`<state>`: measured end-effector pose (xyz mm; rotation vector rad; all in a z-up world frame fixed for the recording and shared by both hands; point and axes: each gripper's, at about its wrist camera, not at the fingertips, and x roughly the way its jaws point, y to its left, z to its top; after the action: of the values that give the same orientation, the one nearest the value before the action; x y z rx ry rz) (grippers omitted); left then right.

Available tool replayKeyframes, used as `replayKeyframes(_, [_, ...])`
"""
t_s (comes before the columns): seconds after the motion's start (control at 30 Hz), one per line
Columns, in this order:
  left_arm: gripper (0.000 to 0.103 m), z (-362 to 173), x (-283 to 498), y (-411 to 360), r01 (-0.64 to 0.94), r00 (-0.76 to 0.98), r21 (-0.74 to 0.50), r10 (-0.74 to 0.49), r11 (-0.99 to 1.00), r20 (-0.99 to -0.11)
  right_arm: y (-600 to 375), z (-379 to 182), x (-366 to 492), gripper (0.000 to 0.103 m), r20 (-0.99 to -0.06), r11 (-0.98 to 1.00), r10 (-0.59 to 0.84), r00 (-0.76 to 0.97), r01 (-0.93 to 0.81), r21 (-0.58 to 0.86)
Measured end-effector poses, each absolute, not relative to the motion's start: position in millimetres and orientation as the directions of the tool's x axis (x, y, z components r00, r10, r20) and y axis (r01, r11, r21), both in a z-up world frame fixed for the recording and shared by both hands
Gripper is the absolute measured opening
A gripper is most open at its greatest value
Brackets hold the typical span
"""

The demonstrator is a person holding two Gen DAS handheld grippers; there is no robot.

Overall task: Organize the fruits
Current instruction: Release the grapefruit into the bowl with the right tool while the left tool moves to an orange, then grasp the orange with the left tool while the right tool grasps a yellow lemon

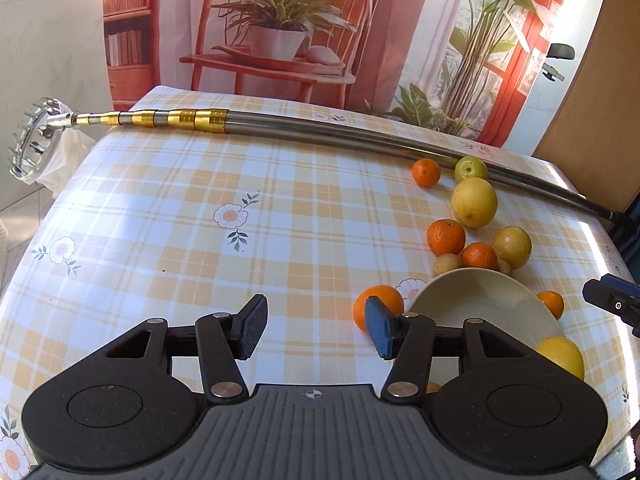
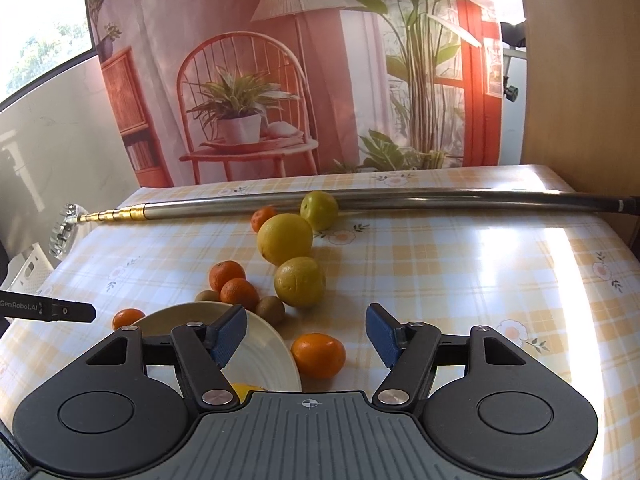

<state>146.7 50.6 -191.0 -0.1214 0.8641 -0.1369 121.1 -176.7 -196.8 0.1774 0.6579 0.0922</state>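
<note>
A cream plate point(image 1: 480, 300) point(image 2: 264, 344) sits on the checked tablecloth with fruit scattered around it. Oranges point(image 1: 446, 236), lemons point(image 1: 474, 202) point(image 2: 285, 238), a green fruit point(image 1: 471, 168) point(image 2: 319, 210) and small kiwis point(image 2: 270, 309) lie beyond it. My left gripper point(image 1: 316, 330) is open over bare cloth, its right finger in front of an orange point(image 1: 384, 300) beside the plate's left rim. My right gripper point(image 2: 306, 334) is open, with an orange point(image 2: 319, 355) lying between and just ahead of its fingers. A lemon point(image 1: 562, 356) lies at the plate's near rim.
A long telescopic metal pole point(image 1: 320, 130) point(image 2: 400, 200) with a toothed picker head point(image 1: 34, 140) lies across the far side of the table. A printed backdrop point(image 2: 300, 80) stands behind. The table edge drops off at the left and right.
</note>
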Motion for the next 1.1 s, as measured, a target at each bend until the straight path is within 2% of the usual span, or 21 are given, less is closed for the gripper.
replayKeyframes(0.2, [0.056,-200.9,165.8,53.9,0.007,0.569,-0.297,-0.248,0.955,-0.784,-178.7,-202.0,120.1,0.063,-0.613,0.982,0.13,0.78,-0.016,0.187])
replayKeyframes(0.43, [0.049,-217.3,188.5,52.6,-0.123,0.507,-0.457,-0.34,0.881,-0.792,-179.7,-205.2,118.7,0.063,-0.616,0.983,0.118,0.779,-0.002,0.186])
replayKeyframes(0.7, [0.046,-230.9,196.3,37.4,-0.152,0.485,-0.482,-0.36,0.863,-0.797,-183.3,-209.2,118.0,0.063,-0.624,0.981,0.113,0.773,0.013,0.194])
replayKeyframes(0.73, [0.044,-231.1,196.1,36.9,-0.15,0.49,-0.482,-0.359,0.863,-0.794,-183.9,-209.8,118.0,0.063,-0.625,0.98,0.113,0.773,0.016,0.197])
replayKeyframes(0.77, [0.038,-230.8,195.9,36.5,-0.152,0.495,-0.474,-0.349,0.867,-0.796,-184.8,-210.3,118.4,0.063,-0.626,0.98,0.113,0.772,0.018,0.199])
replayKeyframes(0.93, [0.038,-229.4,192.9,42.8,-0.147,0.51,-0.471,-0.341,0.87,-0.789,-188.5,-212.2,119.1,0.063,-0.628,0.978,0.111,0.77,0.027,0.205])
replayKeyframes(1.1, [0.038,-224.4,187.0,48.0,-0.106,0.53,-0.416,-0.303,0.903,-0.792,-190.5,-212.7,124.2,0.063,-0.615,0.976,0.127,0.778,0.011,0.215])
